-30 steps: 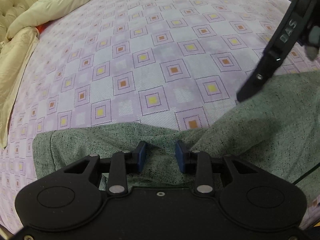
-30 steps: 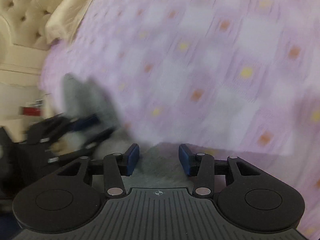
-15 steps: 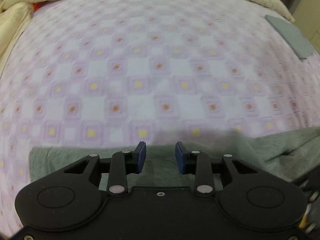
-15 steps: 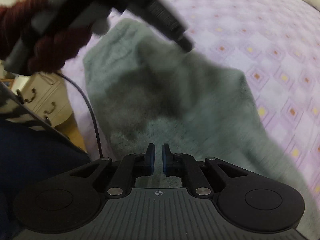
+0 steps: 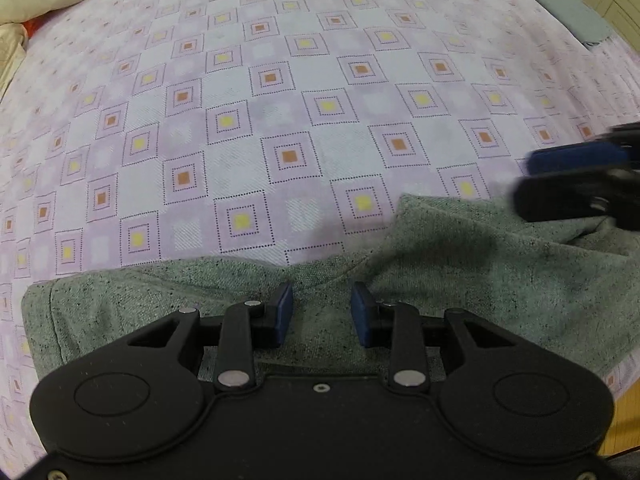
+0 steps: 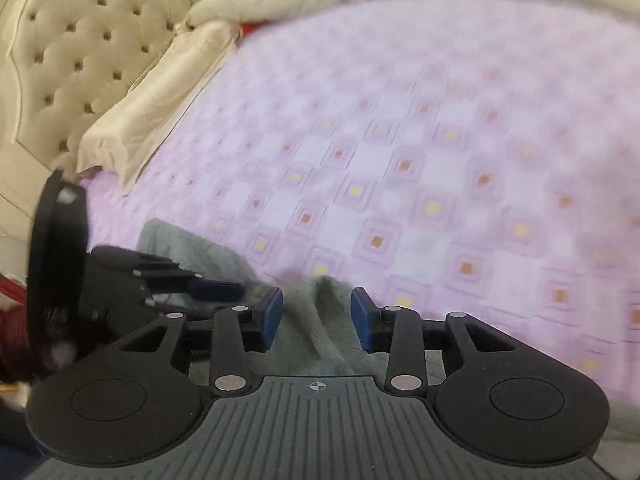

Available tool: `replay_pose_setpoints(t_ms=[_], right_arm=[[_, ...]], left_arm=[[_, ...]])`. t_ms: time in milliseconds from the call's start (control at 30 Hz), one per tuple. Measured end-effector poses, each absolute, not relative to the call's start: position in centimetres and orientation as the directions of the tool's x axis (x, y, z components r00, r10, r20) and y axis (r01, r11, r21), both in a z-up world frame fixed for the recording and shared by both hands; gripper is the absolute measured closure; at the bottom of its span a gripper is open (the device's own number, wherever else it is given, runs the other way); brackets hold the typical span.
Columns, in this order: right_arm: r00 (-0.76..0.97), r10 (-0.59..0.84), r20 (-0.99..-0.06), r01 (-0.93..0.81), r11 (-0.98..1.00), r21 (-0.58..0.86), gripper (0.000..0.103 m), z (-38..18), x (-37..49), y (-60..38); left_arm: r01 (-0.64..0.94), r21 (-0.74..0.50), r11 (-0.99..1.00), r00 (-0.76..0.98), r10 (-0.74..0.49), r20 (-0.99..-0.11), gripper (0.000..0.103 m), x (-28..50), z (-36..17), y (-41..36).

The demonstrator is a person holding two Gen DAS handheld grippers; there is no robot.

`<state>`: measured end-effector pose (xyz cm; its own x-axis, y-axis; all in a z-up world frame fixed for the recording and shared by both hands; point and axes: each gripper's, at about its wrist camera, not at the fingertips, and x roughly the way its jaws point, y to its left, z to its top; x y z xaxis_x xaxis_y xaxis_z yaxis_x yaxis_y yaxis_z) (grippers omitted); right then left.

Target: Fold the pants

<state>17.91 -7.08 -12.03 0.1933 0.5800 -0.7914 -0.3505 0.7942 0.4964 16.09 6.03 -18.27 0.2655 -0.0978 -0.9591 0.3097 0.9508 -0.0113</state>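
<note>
Hovering over the green pants (image 5: 460, 280), my left gripper (image 5: 322, 314) has its jaws parted, gripping nothing, cloth lying beneath them. The pants lie crumpled at the bed's (image 5: 280, 100) near edge, toward six o'clock in both views. My right gripper (image 6: 316, 316) has its jaws opening, a raised fold of pants between them, pads not pressing it.

pants (image 5: 440, 280) on bedsheet (image 5: 280, 100), pillows (image 6: 152, 108) behind, headboard (image 6: 80, 40) beyond

Grey-green speckled pants (image 5: 460, 276), rumpled, partly folded, on the patterned bedsheet (image 5: 280, 100)
</note>
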Motion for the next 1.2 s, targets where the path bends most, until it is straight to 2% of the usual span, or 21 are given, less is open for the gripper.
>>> replay_pose_setpoints(t_ms=[267,367,467,600,667,700,733,767,833,867,900,933,967,1000,1100,1200], right_arm=[[-0.03,0.619,-0.785,-0.34,0.732,0.59,0.066,-14.3,19.8,-3.9],[-0.02,0.631,-0.775,-0.332,0.728,0.601,0.065,-14.1,19.9,-3.7],[0.008,0.64,-0.768,-0.317,0.73,0.606,0.065,-14.2,20.2,-3.6],[0.033,0.652,-0.758,-0.296,0.73,0.616,0.066,-14.8,20.8,-2.6],[0.038,0.64,-0.768,-0.323,0.735,0.596,0.075,-14.8,20.9,-2.4],[0.046,0.628,-0.777,-0.333,0.743,0.58,0.078,-14.9,21.0,-2.0],[0.065,0.608,-0.791,-0.342,0.758,0.555,0.091,-14.7,21.1,-1.7],[0.1,0.585,-0.805,-0.37,0.773,0.516,0.098,-14.3,21.2,-1.6],[0.231,0.53,-0.816,-0.398,0.817,0.418,0.099,-13.5,22.5,-2.1],[0.246,0.504,-0.828,-0.335,0.846,0.415,0.1,-14.1,24.1,-2.8],[0.238,0.489,-0.839,-0.299,0.859,0.416,0.1,-14.9,25.1,-3.1],[0.232,0.457,-0.859,-0.309,0.872,0.381,0.1,-15.7,25.9,-2.7],[0.214,0.423,-0.881,-0.341,0.877,0.338,0.1,-16.3,26.3,-2.0],[0.198,0.406,-0.892,-0.361,0.877,0.319,0.1,-16.8,26.5,-1.4],[0.196,0.403,-0.894,-0.374,0.874,0.311,0.1,-17.1,26.7,-1.0],[0.215,0.409,-0.887,-0.359,0.878,0.317,0.099,-16.9,26.5,-1.7]], left_arm=[[0.295,-0.02,0.955,0.281,-0.107,-0.954,0.061,15.8,-17.5,7.0],[0.282,-0.024,0.959,0.351,-0.126,-0.928,0.059,14.5,-15.1,8.6],[0.195,-0.039,0.98,0.37,-0.11,-0.923,0.059,14.1,-14.2,11.9],[0.126,-0.167,0.978,0.319,-0.2,-0.926,0.061,13.8,-14.7,15.5],[0.129,-0.176,0.976,0.335,-0.21,-0.919,0.062,13.1,-13.8,15.7],[0.133,-0.167,0.977,0.346,-0.204,-0.916,0.06,12.8,-13.3,15.6],[0.146,-0.162,0.976,0.361,-0.205,-0.91,0.059,12.5,-12.8,15.6],[0.155,-0.162,0.974,0.371,-0.21,-0.905,0.057,12.2,-12.1,15.6],[0.145,-0.122,0.982,0.379,-0.169,-0.91,0.048,12.1,-12.3,15.7],[0.118,-0.052,0.992,0.36,-0.091,-0.928,0.048,12.3,-13.2,15.8],[0.091,0.025,0.996,0.304,-0.004,-0.953,0.052,12.7,-14.6,16.0],[0.086,0.081,0.993,0.19,0.064,-0.98,0.053,13.1,-17.0,16.3],[0.088,0.066,0.994,0.153,0.052,-0.987,0.052,13.0,-18.3,16.6],[0.099,0.069,0.993,0.188,0.049,-0.981,0.05,12.6,-18.3,16.6],[0.155,0.101,0.983,0.217,0.066,-0.974,0.05,11.9,-17.6,16.0],[0.132,0.075,0.988,0.2,0.048,-0.979,0.051,11.9,-17.0,16.2]])
